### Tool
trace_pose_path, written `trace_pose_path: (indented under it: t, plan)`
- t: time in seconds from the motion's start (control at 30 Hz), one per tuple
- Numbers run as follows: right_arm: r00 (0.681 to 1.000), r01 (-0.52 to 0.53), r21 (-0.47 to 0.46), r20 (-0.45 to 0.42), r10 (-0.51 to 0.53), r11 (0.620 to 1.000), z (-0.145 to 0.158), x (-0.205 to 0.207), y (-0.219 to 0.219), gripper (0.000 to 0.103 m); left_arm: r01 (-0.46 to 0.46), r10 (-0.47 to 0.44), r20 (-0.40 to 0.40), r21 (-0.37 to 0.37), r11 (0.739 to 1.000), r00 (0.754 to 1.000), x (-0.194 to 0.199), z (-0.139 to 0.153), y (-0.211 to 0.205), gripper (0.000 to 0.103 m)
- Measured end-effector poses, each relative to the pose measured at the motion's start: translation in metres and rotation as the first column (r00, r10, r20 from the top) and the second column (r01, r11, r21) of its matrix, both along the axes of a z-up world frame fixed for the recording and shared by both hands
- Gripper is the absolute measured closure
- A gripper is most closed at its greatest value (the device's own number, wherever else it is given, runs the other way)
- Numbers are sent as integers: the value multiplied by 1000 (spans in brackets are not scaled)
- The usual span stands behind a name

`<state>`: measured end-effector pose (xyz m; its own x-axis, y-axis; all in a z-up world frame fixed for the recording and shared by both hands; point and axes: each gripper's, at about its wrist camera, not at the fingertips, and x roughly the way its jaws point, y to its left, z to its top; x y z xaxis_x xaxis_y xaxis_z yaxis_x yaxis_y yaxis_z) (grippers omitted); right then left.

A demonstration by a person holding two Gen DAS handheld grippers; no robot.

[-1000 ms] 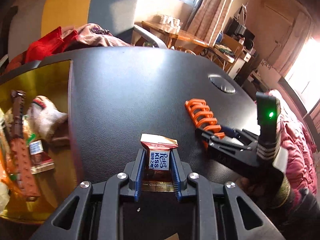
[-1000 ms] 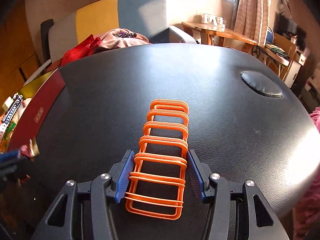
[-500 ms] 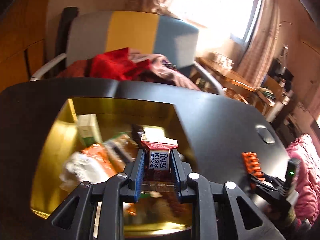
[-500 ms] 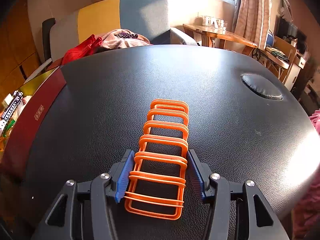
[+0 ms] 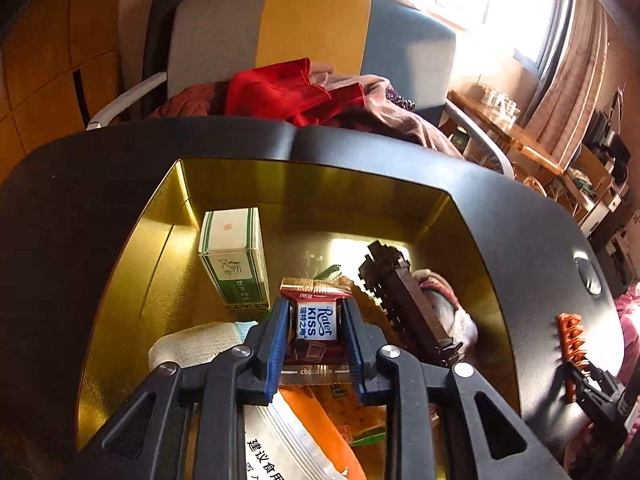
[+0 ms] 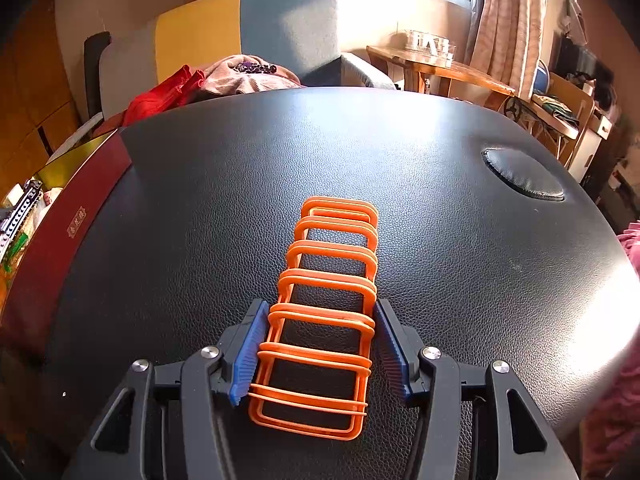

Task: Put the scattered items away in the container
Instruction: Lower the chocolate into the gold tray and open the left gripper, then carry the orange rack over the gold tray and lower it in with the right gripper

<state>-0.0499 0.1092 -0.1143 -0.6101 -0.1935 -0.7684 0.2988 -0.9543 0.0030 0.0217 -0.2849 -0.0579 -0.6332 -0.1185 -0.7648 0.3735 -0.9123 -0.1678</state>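
Note:
In the left wrist view my left gripper [image 5: 316, 304] hangs over the gold-lined box [image 5: 304, 184]. A chocolate packet [image 5: 316, 322] with a blue and white label sits between its blue pads, which still touch it as the jaws are opening. On the black table [image 6: 240, 184] lies an orange wire rack [image 6: 332, 276]. My right gripper [image 6: 320, 308] is closed on the rack's near end, one pad on each side. The same orange rack [image 5: 570, 332] and right gripper [image 5: 592, 392] show at the right edge of the left wrist view. The box's red outer wall [image 6: 72, 220] is at the far left.
Inside the box lie a green and white carton [image 5: 234, 264], a dark toothed brick strip [image 5: 404, 304], a white cloth [image 5: 196, 344] and an orange pouch [image 5: 320, 420]. A chair heaped with red clothes [image 5: 280, 88] stands behind the table. A round dimple [image 6: 524, 176] marks the table's right side.
My left gripper has carried the chocolate packet leftwards from over the bare table to above the box's inside. The right gripper and the rack have stayed still.

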Motion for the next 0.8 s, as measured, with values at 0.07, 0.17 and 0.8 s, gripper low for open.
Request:
trace_pose_path:
  t: [0.07, 0.17, 0.8]
  plan:
    - [1000, 1, 1, 0, -1, 1000, 0, 0, 0, 48, -6, 7, -28, 13, 1000, 1000, 7, 8, -2, 71]
    - [1000, 1, 8, -2, -1, 1000, 0, 0, -1, 48, -32, 34, -63, 28, 999, 997, 20, 19, -7, 70]
    - [996, -90, -151, -44, 84, 985, 42, 13, -23, 50, -39, 46, -106, 71, 997, 993, 117, 28, 25, 62]
